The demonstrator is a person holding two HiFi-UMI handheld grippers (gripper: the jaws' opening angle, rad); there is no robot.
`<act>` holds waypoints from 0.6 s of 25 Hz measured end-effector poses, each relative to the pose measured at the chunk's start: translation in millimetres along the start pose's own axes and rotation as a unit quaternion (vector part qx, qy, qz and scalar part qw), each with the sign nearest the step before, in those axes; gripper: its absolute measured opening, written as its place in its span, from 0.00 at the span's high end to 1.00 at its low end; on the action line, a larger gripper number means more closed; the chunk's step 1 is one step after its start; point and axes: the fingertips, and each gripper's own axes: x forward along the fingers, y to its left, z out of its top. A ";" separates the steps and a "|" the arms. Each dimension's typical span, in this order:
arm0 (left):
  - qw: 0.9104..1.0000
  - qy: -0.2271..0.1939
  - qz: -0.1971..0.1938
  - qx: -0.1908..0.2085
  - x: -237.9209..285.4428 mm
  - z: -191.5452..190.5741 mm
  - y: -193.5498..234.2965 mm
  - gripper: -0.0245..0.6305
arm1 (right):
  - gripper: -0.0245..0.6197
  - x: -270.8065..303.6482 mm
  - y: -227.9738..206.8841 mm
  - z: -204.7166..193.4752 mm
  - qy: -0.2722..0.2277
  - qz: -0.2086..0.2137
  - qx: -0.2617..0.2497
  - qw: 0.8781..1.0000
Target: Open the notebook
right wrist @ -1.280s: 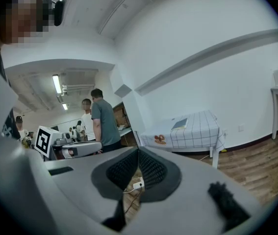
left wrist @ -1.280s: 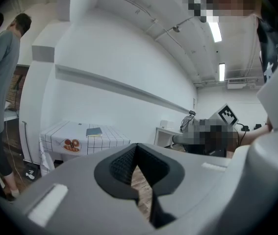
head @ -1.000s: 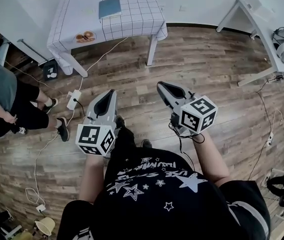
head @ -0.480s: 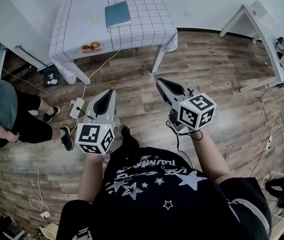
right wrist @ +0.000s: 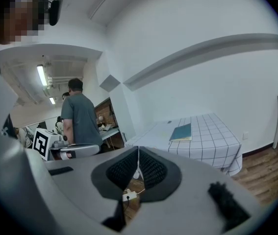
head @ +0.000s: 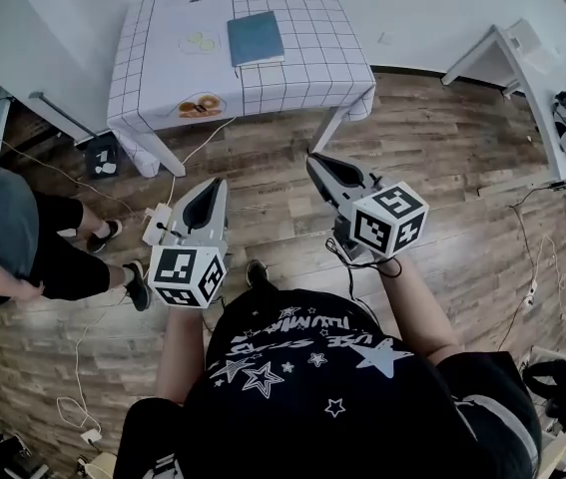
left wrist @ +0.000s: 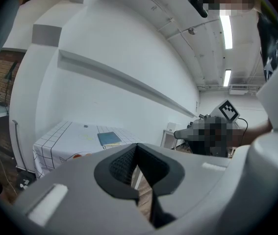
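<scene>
A closed teal notebook [head: 256, 38] lies flat on a small table with a white checked cloth [head: 312, 63] against the far wall. It also shows in the left gripper view as the notebook [left wrist: 109, 139] and in the right gripper view as the notebook [right wrist: 181, 132]. My left gripper [head: 217, 186] and right gripper [head: 315, 163] are both shut and empty, held over the wooden floor well short of the table and pointing towards it. The right gripper's shut pads [right wrist: 138, 166] and the left gripper's [left wrist: 136, 156] have nothing between them.
A printed picture of round food [head: 201, 105] sits on the cloth's near left part. A person [head: 8, 238] stands at the left. A white power strip [head: 157, 224] and cables lie on the floor. Another white table [head: 522, 63] stands at the right.
The table and notebook have come nearer and shifted right in the head view as I walk towards them. Both grippers stay shut and level in front of me.
</scene>
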 end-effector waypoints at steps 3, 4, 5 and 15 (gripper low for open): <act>1.000 -0.002 -0.005 -0.001 2.8 2.6 15.8 0.95 | 0.93 15.1 -1.4 6.1 -0.002 -0.009 -0.001 1.000; 1.000 -0.001 -0.008 -0.001 3.4 3.8 20.9 0.95 | 0.93 19.7 -1.3 8.4 -0.003 -0.011 -0.001 1.000; 1.000 -0.001 -0.010 -0.001 4.0 5.0 25.8 0.95 | 0.94 23.9 -0.6 10.8 -0.005 -0.014 -0.001 1.000; 1.000 0.000 -0.022 -0.002 18.6 10.2 57.3 0.95 | 0.94 41.8 -8.4 13.7 0.003 -0.035 0.001 0.999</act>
